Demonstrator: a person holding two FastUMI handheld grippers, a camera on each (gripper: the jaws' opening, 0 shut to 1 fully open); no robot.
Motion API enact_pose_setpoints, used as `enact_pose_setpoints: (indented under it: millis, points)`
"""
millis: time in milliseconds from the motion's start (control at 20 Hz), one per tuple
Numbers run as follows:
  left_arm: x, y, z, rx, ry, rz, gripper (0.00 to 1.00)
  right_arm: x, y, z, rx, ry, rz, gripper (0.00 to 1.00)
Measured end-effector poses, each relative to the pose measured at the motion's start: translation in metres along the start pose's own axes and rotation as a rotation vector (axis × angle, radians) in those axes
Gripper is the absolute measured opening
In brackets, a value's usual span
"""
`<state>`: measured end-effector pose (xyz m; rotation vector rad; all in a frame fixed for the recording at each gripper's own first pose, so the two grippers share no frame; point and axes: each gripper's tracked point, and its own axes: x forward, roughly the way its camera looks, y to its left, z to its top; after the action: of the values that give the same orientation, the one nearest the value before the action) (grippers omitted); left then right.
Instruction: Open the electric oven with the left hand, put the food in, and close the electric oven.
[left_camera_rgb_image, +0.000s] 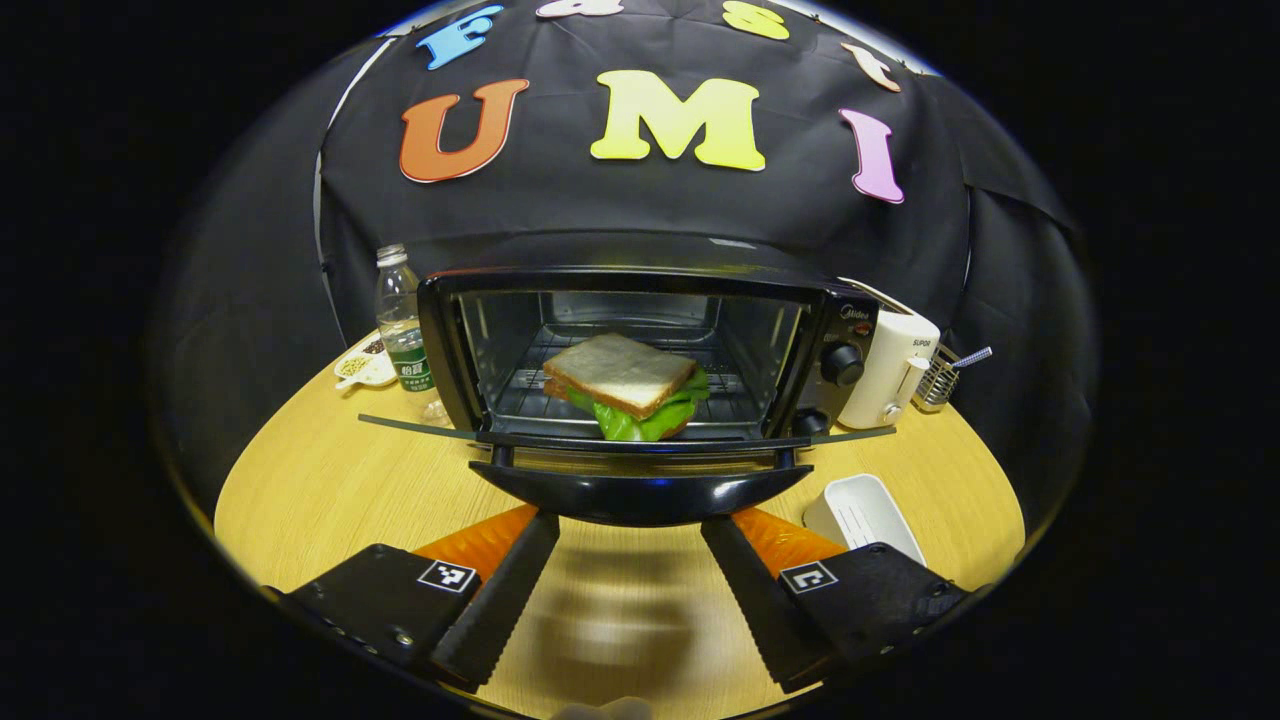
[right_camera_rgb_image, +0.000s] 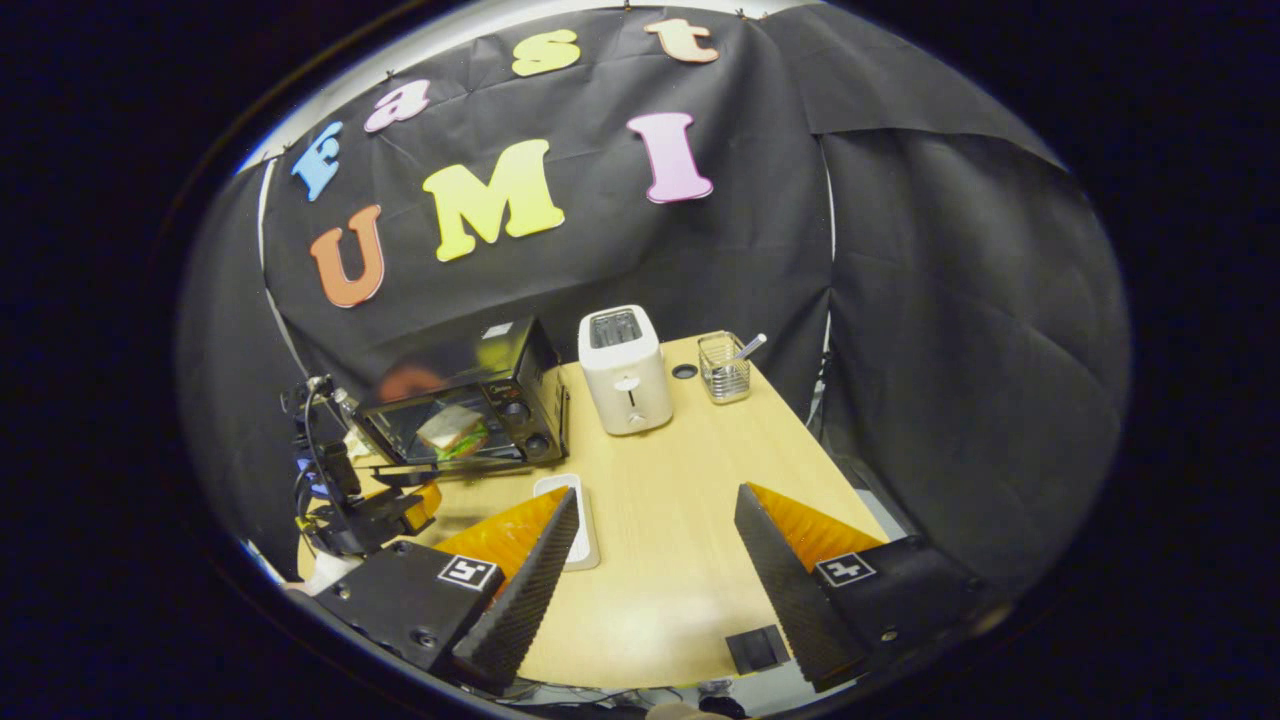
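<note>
Left gripper (left_camera_rgb_image: 620, 545): fingers apart, empty, just below the door handle (left_camera_rgb_image: 640, 495) at 12 o'clock. Oven (left_camera_rgb_image: 640, 355) door down; sandwich (left_camera_rgb_image: 625, 385) on the rack inside. Right gripper (right_camera_rgb_image: 655, 540): fingers apart, empty, well apart. Judged step: closing. Next: lift handle upward.

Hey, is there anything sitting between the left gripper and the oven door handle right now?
Nothing visible. The left gripper, jaws open, sits just short of the oven door handle, with bare table between them. The sandwich is already inside.
</note>
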<state>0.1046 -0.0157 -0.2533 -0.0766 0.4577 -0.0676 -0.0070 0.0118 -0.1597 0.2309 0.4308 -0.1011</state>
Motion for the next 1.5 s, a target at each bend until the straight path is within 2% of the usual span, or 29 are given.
enact_pose_setpoints:
  millis: [800,850,900,1100,1150,1250,1300,1350,1400,1450,1500]
  points:
    - [0.04,-0.002,0.072,0.055,-0.08,-0.02,0.93,-0.003,0.008,0.005,0.006,-0.012,-0.015,1.0]
    - [0.041,-0.004,0.074,0.06,-0.082,-0.02,0.93,-0.003,0.009,0.004,0.005,-0.009,-0.016,0.89]
    - [0.042,-0.004,0.075,0.065,-0.084,-0.022,0.93,-0.003,0.01,0.004,0.004,-0.01,-0.014,1.0]
    - [0.041,-0.008,0.074,0.067,-0.077,-0.029,0.93,-0.003,0.011,0.006,0.0,-0.011,-0.014,1.0]
    - [0.038,-0.008,0.075,0.068,-0.079,-0.027,0.93,-0.006,0.011,0.006,-0.003,-0.011,-0.01,0.89]
    - [0.033,-0.007,0.078,0.07,-0.091,-0.023,0.93,-0.006,0.012,0.009,-0.012,-0.015,-0.002,0.89]
    - [0.029,-0.007,0.079,0.07,-0.093,-0.019,0.93,-0.006,0.012,0.009,-0.013,-0.016,0.005,1.0]
    - [0.022,-0.007,0.082,0.068,-0.099,-0.017,0.93,-0.006,0.013,0.011,-0.016,-0.021,0.014,1.0]
    - [0.015,-0.008,0.084,0.069,-0.111,-0.011,0.93,-0.007,0.014,0.016,-0.032,-0.03,0.024,0.89]
    - [0.005,-0.009,0.088,0.067,-0.125,-0.011,0.93,-0.008,0.014,0.02,-0.05,-0.042,0.031,1.0]
    - [-0.006,-0.01,0.093,0.068,-0.143,-0.006,0.93,-0.009,0.014,0.026,-0.064,-0.06,0.04,1.0]
